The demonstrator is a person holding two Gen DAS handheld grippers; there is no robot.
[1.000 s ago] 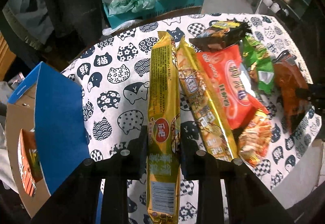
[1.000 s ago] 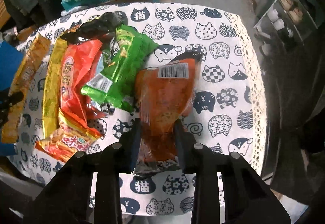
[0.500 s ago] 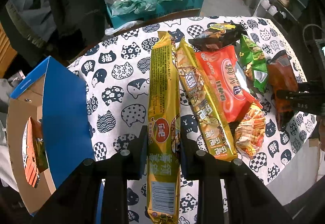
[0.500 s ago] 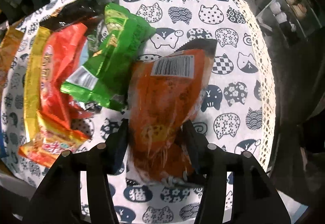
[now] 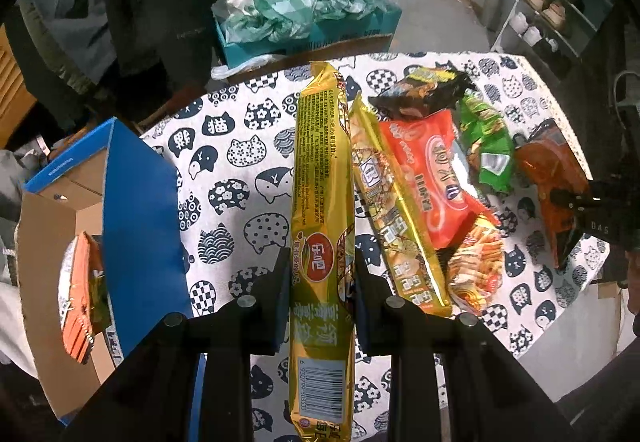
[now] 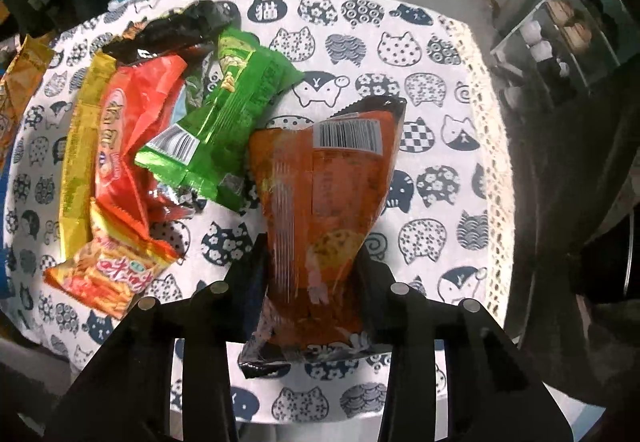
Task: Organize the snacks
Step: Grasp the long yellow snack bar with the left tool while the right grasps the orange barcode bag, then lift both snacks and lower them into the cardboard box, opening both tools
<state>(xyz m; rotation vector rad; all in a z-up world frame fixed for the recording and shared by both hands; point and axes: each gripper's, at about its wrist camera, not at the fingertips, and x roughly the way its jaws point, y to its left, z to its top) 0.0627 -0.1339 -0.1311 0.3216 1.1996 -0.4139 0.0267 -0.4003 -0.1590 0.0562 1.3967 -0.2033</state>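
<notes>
My left gripper (image 5: 320, 262) is shut on a long gold snack pack (image 5: 322, 161), which hangs lengthwise above the cat-print tablecloth (image 5: 240, 161). To its left stands an open blue cardboard box (image 5: 140, 209) with an orange pack (image 5: 78, 290) inside. My right gripper (image 6: 314, 254) points down over the table's right side. Its jaws are closing on the lower part of an orange snack bag (image 6: 332, 177), barcode side up, and the pads pinch the bag in. The left wrist view shows this gripper (image 5: 580, 201) and the orange bag (image 5: 548, 161) at the far right.
A pile lies mid-table: a second gold pack (image 5: 396, 217), a red bag (image 5: 432, 169), a green bag (image 6: 232, 121), a dark bag (image 5: 424, 93) and a small stick-snack bag (image 6: 108, 270). Beyond the table is a teal box of green plastic (image 5: 304, 17). A shelf (image 5: 560, 9) stands at right.
The left gripper has risen a little with the gold pack. The right gripper's jaws widened around the orange bag, then narrowed on it again.
</notes>
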